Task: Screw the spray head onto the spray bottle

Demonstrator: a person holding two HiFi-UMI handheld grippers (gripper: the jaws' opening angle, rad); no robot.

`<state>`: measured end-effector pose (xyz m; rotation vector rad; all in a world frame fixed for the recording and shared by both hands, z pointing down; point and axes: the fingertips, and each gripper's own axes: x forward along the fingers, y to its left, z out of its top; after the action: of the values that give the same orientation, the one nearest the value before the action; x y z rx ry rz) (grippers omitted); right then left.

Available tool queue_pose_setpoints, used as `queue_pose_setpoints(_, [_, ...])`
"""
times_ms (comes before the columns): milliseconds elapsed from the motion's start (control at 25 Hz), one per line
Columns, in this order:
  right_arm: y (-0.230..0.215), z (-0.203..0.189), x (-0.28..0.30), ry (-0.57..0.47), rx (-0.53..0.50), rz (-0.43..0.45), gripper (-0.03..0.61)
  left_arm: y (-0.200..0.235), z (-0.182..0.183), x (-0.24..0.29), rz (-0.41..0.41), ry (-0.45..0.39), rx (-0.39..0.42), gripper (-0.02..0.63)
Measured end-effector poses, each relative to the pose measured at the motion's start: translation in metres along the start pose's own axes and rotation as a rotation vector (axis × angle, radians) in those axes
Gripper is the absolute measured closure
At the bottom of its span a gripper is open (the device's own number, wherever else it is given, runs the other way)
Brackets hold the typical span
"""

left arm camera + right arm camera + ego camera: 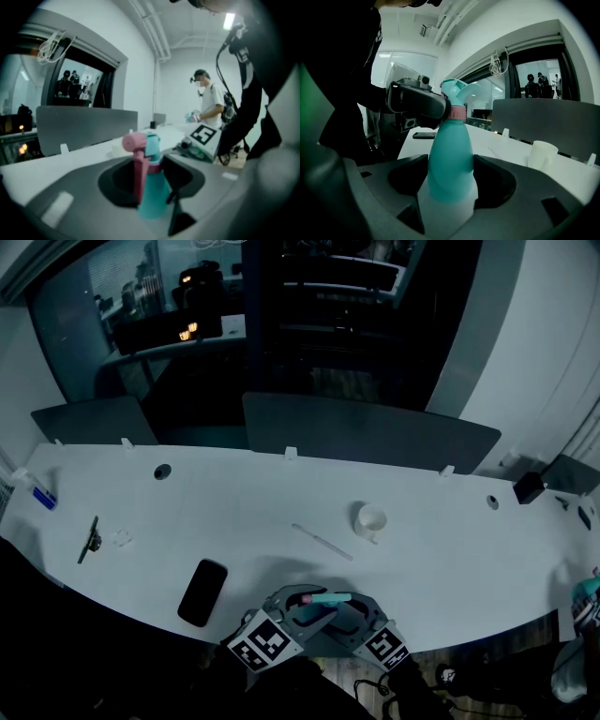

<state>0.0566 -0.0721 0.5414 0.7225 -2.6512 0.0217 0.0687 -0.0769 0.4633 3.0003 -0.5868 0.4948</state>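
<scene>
Your right gripper (pixel 451 180) squeezes the one teal bottle (pixel 449 140); your left gripper (pixel 152 180) sits open around its one spray head (pixel 139 143).

No text legible — no labels, numbers

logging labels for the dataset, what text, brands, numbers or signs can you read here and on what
No readable text in any view.
spray bottle: plain teal, no label showing.
marker cubes: black-and-white square patterns only, no letters or digits.
phone: dark, nothing on it.
blue item at the table's left end: too small to read.
</scene>
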Motion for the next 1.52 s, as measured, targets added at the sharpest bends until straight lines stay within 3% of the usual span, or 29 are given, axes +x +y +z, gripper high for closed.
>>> queue_pose_setpoints(80, [0.000, 0.000, 0.000, -0.004, 0.000, 0.005, 0.264, -0.004, -0.007, 0.002, -0.007, 0.035, 0.037, 0.477])
queue_pose_setpoints(160, [0.002, -0.002, -0.001, -0.007, -0.013, 0.043, 0.265, -0.006, -0.007, 0.002, -0.025, 0.033, 0.052, 0.480])
queue_pose_setpoints(360, [0.004, -0.009, 0.002, 0.087, -0.024, 0.302, 0.264, -0.012, -0.007, 0.001, -0.140, 0.078, 0.099, 0.482])
queue_pose_setpoints(440, [0.004, -0.011, 0.003, 0.128, 0.001, 0.327, 0.262, -0.011, -0.007, 0.001, -0.151, 0.075, 0.091, 0.482])
queue_pose_setpoints(520, [0.000, -0.009, -0.001, 0.125, 0.047, 0.238, 0.262, -0.007, -0.007, 0.000, -0.123, 0.055, 0.068, 0.480])
queue_pose_setpoints(720, [-0.004, -0.005, -0.020, -0.023, 0.138, -0.237, 0.262, -0.004, -0.006, 0.002, -0.030, 0.004, 0.025, 0.480])
queue_pose_setpoints(800, [-0.002, 0.002, -0.020, -0.029, 0.138, -0.380, 0.262, -0.002, -0.005, 0.002, 0.020, -0.011, 0.017, 0.480])
queue_pose_setpoints(880, [0.000, 0.006, -0.013, -0.034, 0.159, -0.436, 0.262, 0.001, -0.005, 0.002, 0.071, -0.025, 0.001, 0.480])
queue_pose_setpoints(1040, [-0.001, 0.008, -0.005, -0.037, 0.199, -0.424, 0.264, 0.002, -0.005, 0.002, 0.132, -0.051, -0.033, 0.480])
queue_pose_setpoints(1120, [-0.002, 0.008, -0.004, -0.043, 0.199, -0.380, 0.276, 0.002, -0.006, 0.002, 0.128, -0.053, -0.042, 0.480])
queue_pose_setpoints(1200, [0.000, 0.006, -0.004, -0.051, 0.158, -0.269, 0.281, 0.000, -0.007, -0.001, 0.086, -0.037, -0.019, 0.480])
queue_pose_setpoints(1440, [0.014, -0.002, -0.005, 0.018, -0.049, 0.255, 0.281, -0.015, -0.011, -0.009, -0.180, 0.035, 0.069, 0.480])
queue_pose_setpoints(1520, [0.014, -0.002, -0.004, 0.060, -0.063, 0.347, 0.281, -0.016, -0.010, -0.008, -0.202, 0.038, 0.079, 0.480])
